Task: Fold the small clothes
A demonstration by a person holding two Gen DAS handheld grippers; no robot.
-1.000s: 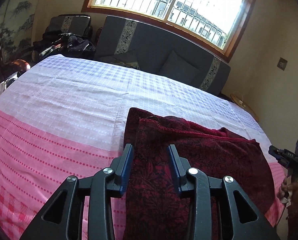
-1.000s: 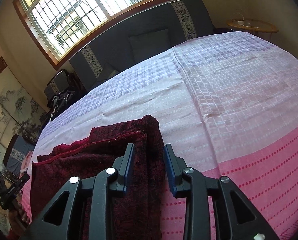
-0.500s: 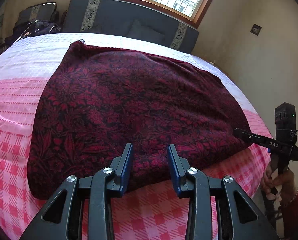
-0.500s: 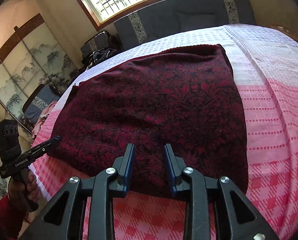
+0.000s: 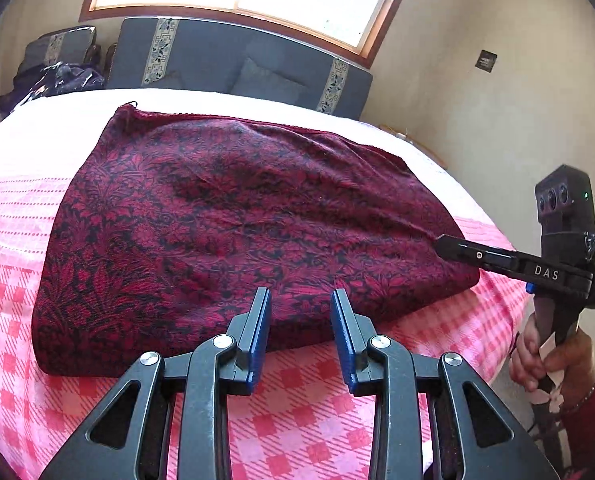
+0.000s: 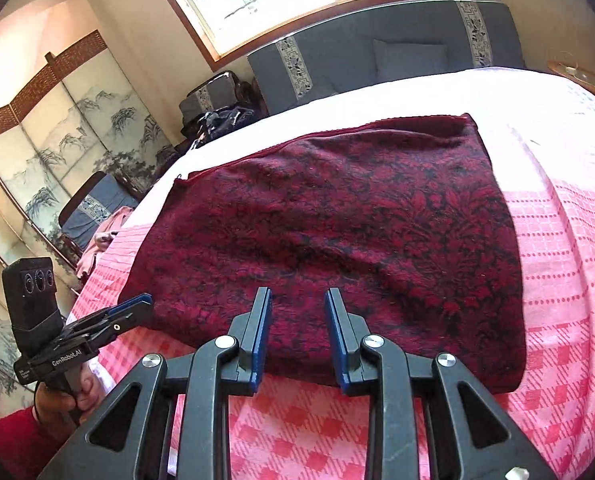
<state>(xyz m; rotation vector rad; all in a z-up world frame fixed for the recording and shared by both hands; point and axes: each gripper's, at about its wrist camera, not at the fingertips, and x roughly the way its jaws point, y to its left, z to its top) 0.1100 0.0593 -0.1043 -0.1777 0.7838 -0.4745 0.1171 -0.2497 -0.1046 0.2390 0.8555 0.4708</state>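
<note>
A dark red cloth with a floral pattern (image 5: 233, 216) lies folded flat on the pink and white checked bed cover (image 5: 297, 416); it also shows in the right wrist view (image 6: 349, 216). My left gripper (image 5: 300, 300) is open and empty, above the cloth's near edge. My right gripper (image 6: 297, 300) is open and empty, also at the near edge. The right gripper shows in the left wrist view (image 5: 445, 246), near the cloth's right corner. The left gripper shows in the right wrist view (image 6: 137, 306), near the cloth's left corner.
A grey sofa (image 5: 233, 64) stands beyond the bed under a window. A painted folding screen (image 6: 57, 152) and chairs with clothes (image 6: 97, 216) stand at the left. A small round table (image 6: 581, 76) is at the far right.
Both grippers have pulled back from the far fold to the cloth's near edge. The cloth now lies flat, folded over. Both grippers stay open.
</note>
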